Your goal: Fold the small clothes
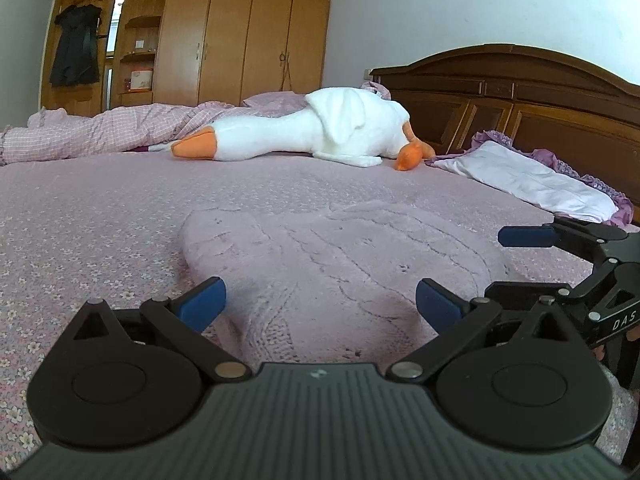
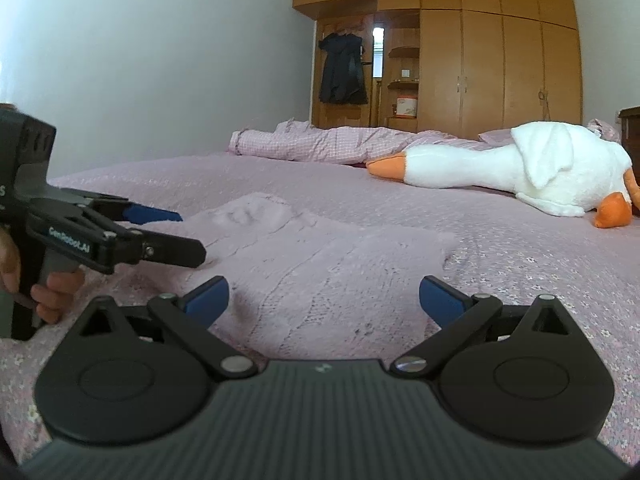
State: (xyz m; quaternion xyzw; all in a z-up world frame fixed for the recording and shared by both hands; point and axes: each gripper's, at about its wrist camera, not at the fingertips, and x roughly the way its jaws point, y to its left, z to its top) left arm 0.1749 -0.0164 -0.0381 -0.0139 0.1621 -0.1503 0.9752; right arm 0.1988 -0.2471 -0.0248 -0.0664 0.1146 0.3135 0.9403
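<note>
So both hand-held grippers — left & right — sit wide open w/ nothing gripped, pink knit garment flat on bed just ahead — prob lined up to pinch its near edge.

Home bedroom: bed, wardrobe.

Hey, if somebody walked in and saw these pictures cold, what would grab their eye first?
Probably the big white goose toy with its orange beak, lying across the far side of the bed near the dark headboard. Next, the pale pink knitted garment spread flat on the flowered bedspread. The left tool and right tool both sit open at its near edge.
</note>
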